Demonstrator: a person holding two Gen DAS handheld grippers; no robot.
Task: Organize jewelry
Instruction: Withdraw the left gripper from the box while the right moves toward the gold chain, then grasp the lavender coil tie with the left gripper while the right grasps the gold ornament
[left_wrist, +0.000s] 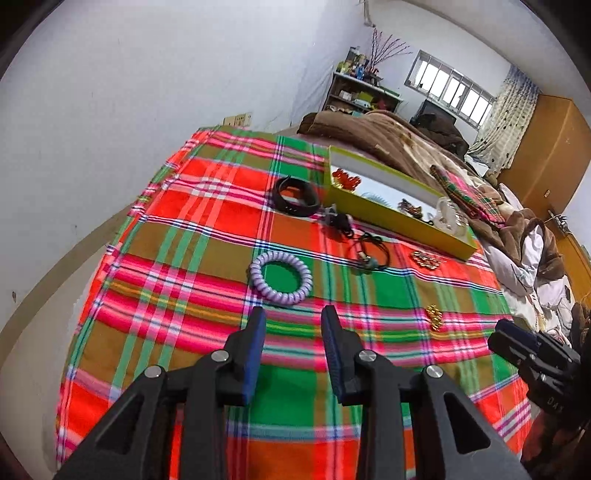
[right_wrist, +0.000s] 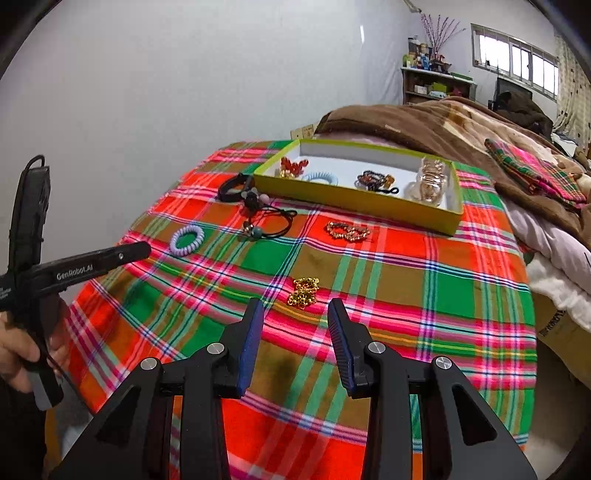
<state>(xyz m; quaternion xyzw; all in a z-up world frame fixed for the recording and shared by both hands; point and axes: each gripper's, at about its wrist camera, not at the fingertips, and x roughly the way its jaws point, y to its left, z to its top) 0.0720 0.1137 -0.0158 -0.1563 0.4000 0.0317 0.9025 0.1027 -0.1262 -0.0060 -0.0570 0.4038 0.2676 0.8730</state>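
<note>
left gripper (left_wrist: 293, 325) parted, empty, near coil (left_wrist: 280, 278) | right gripper (right_wrist: 295, 317) parted, empty, near gold chain (right_wrist: 303, 291) | box (right_wrist: 354, 201) far | chain likely light, limp, slippery: pinch the heap's middle

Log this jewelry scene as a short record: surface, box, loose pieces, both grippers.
surface: red-green plaid cloth over a bed
box: yellow-green open cardboard box, already holding red beads, a pale blue coil tie, dark beads
loose pieces: lilac spiral hair tie; black band; black cord necklace; gold chain heap; gold bracelet
left gripper: open, empty, facing the lilac tie
right gripper: open, empty, just short of the gold chain heap
</note>
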